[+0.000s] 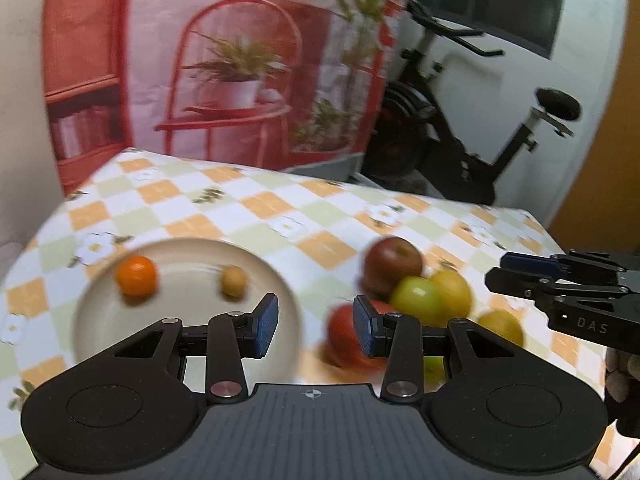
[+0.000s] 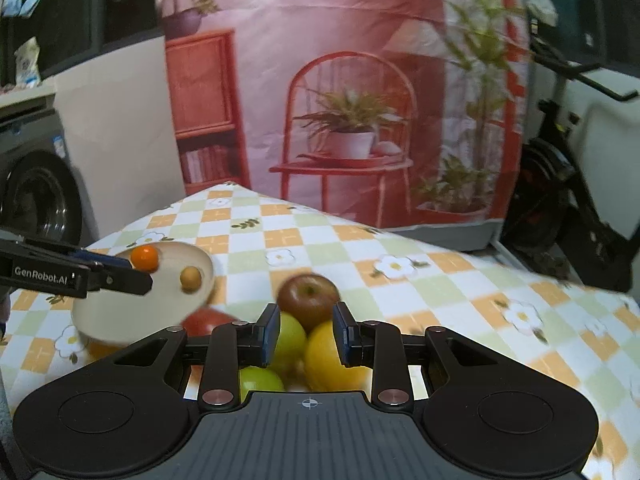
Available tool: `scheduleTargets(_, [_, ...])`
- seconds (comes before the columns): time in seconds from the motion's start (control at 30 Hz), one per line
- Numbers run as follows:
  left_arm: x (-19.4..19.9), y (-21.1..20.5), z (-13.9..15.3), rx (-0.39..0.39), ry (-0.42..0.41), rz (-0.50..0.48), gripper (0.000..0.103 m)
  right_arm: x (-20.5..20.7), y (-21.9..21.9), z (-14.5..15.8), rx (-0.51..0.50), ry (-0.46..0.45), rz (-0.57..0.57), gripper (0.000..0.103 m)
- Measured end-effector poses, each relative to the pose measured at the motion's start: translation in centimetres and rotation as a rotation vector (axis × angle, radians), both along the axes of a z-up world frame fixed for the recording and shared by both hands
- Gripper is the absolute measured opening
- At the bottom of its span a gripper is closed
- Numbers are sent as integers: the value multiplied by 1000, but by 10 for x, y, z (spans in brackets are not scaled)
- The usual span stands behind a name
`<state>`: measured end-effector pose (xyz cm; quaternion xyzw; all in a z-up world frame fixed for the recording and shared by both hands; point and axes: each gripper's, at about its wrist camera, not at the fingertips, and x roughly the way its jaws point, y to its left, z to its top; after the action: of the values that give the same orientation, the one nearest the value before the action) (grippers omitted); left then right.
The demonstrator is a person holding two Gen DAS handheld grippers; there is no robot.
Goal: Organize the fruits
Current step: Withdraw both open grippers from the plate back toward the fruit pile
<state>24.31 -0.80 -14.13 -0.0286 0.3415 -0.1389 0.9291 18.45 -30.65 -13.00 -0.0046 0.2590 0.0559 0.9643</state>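
Observation:
A cream plate [image 1: 100,320] [image 2: 120,320] on the checked tablecloth holds a small orange [image 1: 136,275] [image 2: 145,258] and a small tan fruit [image 1: 233,280] [image 2: 190,278]. To its right lies a pile of fruit: a dark red apple [image 1: 394,262] [image 2: 308,294], a green apple [image 1: 416,294] [image 2: 290,338], a yellow fruit [image 1: 452,290] [image 2: 328,356], a red apple [image 1: 344,332] [image 2: 206,322]. My left gripper [image 1: 316,326] is open and empty above the gap between plate and pile. My right gripper [image 2: 306,334] is open above the pile, holding nothing.
The table [image 2: 440,288] ends at the far edge against a printed pink backdrop [image 2: 340,80]. An exercise bike [image 1: 460,140] stands behind at the right. A washing machine [image 2: 36,192] stands at the left. Another yellow fruit [image 1: 502,326] lies at the pile's right.

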Motion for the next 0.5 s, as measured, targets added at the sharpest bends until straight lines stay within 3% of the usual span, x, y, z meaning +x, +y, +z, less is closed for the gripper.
scheduleTargets(0.23, [-18,-32,-16,13,8,-53,43,-48,-19,-26,50,-20,-60,27])
scheduleTargets(0.5, [-27,-49,-23,36,20,-70,43,-70,-12,-55,39,20,-12,27])
